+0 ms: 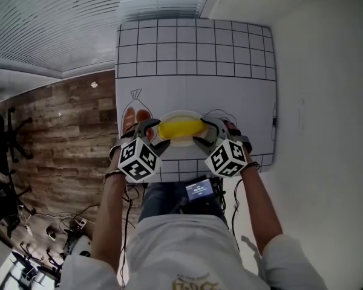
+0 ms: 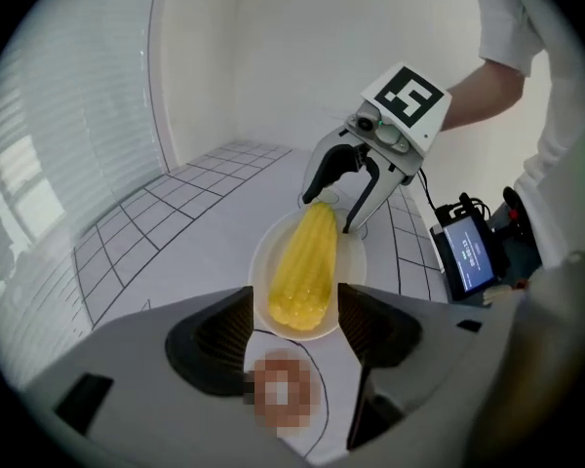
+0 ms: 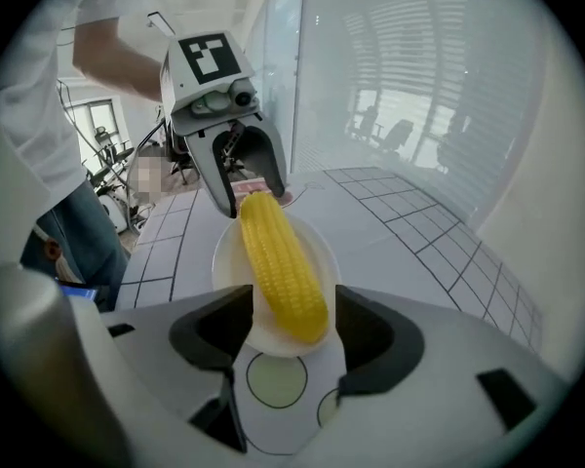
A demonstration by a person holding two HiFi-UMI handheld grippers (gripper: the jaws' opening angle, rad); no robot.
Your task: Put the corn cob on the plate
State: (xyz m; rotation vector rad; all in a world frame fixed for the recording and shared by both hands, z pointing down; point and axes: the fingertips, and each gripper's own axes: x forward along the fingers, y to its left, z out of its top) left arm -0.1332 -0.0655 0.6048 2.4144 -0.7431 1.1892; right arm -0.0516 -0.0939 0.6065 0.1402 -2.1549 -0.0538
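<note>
A yellow corn cob (image 1: 181,127) lies lengthwise on a small white plate (image 1: 183,114) near the front edge of the table. My left gripper (image 1: 154,133) stands at the cob's left end and my right gripper (image 1: 209,133) at its right end. In the left gripper view the jaws of the left gripper (image 2: 294,328) flank the near tip of the cob (image 2: 304,261), with narrow gaps on both sides. The right gripper view shows the same: the right gripper (image 3: 292,331) is open around the other tip of the cob (image 3: 281,261), which rests on the plate (image 3: 319,248).
A white mat (image 1: 193,77) covers the table, with a black grid at its far end and drawn outlines near the plate, among them printed circles (image 3: 276,378). Wooden floor (image 1: 66,132) lies to the left. A small screen device (image 1: 199,190) hangs at the person's waist.
</note>
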